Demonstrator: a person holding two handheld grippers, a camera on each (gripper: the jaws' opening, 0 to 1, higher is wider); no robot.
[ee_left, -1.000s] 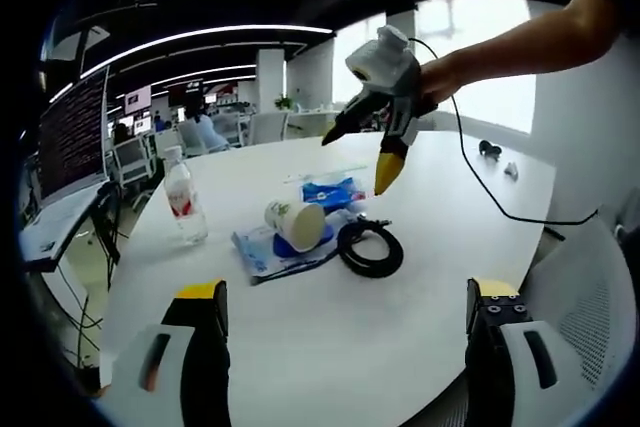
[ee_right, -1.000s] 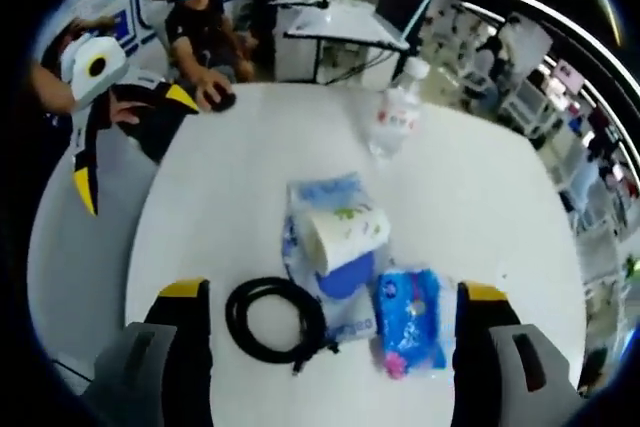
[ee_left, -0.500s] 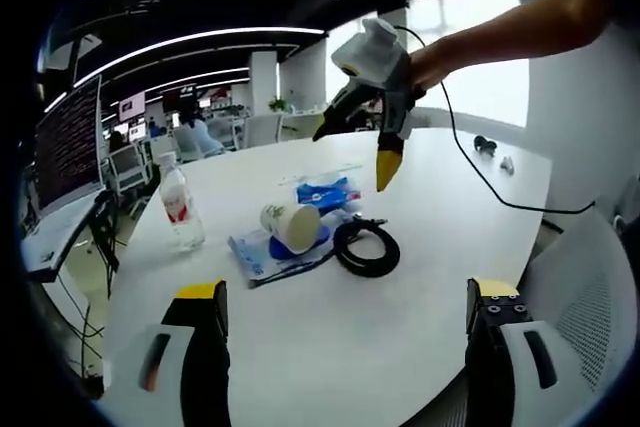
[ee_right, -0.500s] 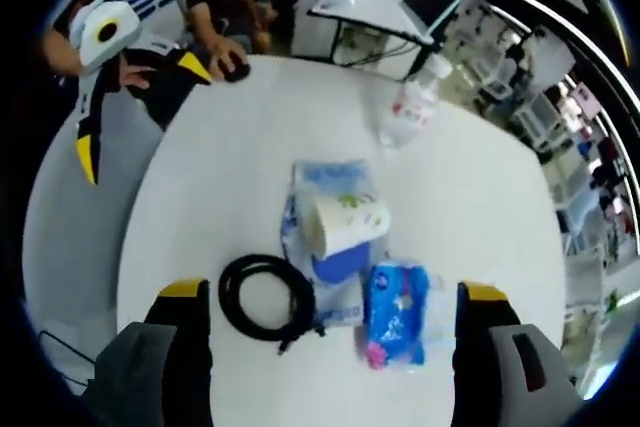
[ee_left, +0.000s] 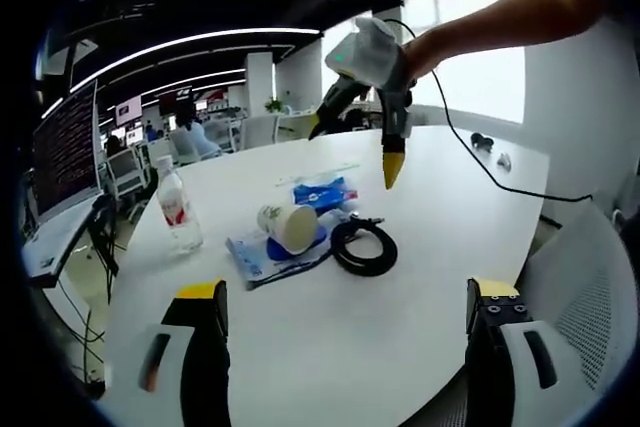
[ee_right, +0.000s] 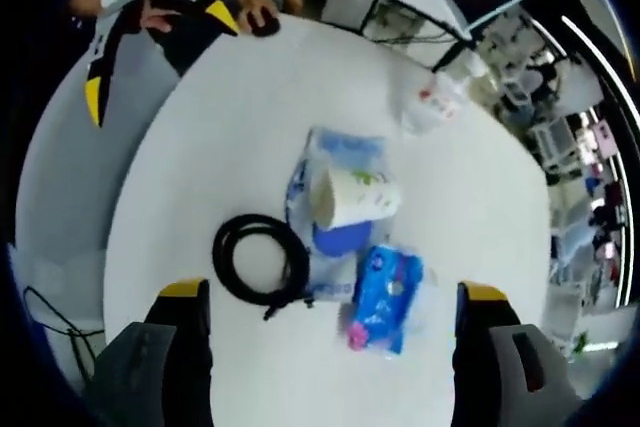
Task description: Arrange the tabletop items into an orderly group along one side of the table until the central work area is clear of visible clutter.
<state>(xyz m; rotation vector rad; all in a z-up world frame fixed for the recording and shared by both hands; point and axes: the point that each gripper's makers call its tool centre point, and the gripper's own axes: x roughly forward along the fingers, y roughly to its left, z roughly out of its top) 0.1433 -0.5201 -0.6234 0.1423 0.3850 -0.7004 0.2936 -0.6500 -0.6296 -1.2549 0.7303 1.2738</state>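
On the round white table [ee_left: 330, 347] a paper cup [ee_left: 287, 227] lies on its side on a flat blue pouch [ee_left: 262, 255]. Beside them are a black cable coil [ee_left: 363, 247], a blue tissue pack [ee_left: 322, 194] and a standing water bottle [ee_left: 175, 212]. My left gripper [ee_left: 346, 292] is open near the table's edge, holding nothing. My right gripper [ee_right: 332, 292] is open too, high above the coil [ee_right: 258, 257], cup [ee_right: 355, 197], tissue pack [ee_right: 385, 287] and bottle [ee_right: 440, 97]. The right gripper [ee_left: 352, 147] hangs over the items; the left gripper [ee_right: 160, 59] is at the table's rim.
A thin black cord [ee_left: 480, 182] runs across the table's far right, near small dark items [ee_left: 488, 143]. A white chair [ee_left: 590, 287] stands at the right edge. A seated person rests a hand on a mouse [ee_right: 262, 19]. Desks with monitors [ee_left: 65, 137] surround the table.
The right gripper has risen and shifted slightly, so its view looks down on the items from higher. The items have not moved. Both grippers stay open.
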